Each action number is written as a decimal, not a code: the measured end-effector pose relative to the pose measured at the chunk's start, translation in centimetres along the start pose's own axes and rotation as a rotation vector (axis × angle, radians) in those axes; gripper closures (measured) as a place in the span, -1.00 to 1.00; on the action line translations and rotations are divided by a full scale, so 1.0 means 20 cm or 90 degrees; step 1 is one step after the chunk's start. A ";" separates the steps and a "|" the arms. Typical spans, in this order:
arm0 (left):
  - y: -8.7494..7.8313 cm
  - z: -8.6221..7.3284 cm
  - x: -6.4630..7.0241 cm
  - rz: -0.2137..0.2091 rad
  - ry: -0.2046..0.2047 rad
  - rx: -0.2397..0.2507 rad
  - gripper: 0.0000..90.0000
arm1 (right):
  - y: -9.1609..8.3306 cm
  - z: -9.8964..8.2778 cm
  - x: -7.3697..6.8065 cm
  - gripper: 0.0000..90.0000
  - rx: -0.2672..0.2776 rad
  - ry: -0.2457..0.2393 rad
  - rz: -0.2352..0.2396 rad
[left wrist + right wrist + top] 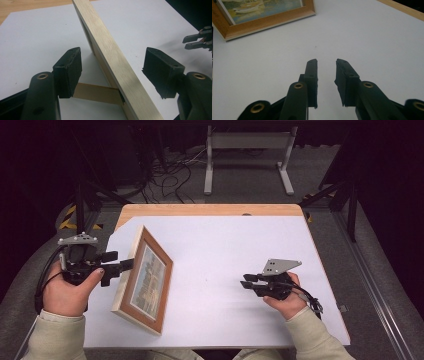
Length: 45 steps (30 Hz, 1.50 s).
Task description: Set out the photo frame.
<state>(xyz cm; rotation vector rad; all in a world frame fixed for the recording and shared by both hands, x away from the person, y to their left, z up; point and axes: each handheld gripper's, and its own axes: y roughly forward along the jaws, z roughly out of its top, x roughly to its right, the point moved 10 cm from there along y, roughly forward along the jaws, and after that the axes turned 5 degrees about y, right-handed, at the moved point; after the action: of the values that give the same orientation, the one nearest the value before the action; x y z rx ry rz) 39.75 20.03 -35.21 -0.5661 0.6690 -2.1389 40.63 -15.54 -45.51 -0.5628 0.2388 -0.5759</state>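
A white-topped table (235,250) with a bare wooden strip along its far edge is set on grey carpet (240,185), beyond which a grey metal stand (248,142) and tangled black cables (167,177) are seen, while yellow-black tape (67,217) is laid left of the table in dim surroundings.

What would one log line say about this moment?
picture frame: standing on its prop, white table | left gripper: open, astride frame's edge, not pressing | right gripper: open, empty, apart
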 end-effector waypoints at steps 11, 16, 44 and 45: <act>0.07 -0.05 0.02 -0.002 -0.008 -0.051 -0.23 | -0.05 -0.02 0.05 0.52 0.012 0.019 -0.016; 0.10 -0.06 0.03 -0.013 -0.024 -0.052 -0.15 | -0.04 -0.01 0.04 0.50 0.014 0.017 -0.016; 0.11 -0.02 0.07 0.020 0.015 -0.093 0.53 | -0.04 -0.01 0.05 0.45 0.020 0.028 -0.014; 0.12 -0.01 0.07 0.017 0.020 -0.094 0.55 | -0.05 -0.01 0.05 0.45 0.020 0.029 -0.015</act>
<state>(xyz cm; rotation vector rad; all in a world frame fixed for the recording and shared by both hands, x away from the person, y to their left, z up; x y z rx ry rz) 40.08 17.65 -36.68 -0.6007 0.8524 -2.0883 41.02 -16.91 -45.28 -0.5228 0.2658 -0.6142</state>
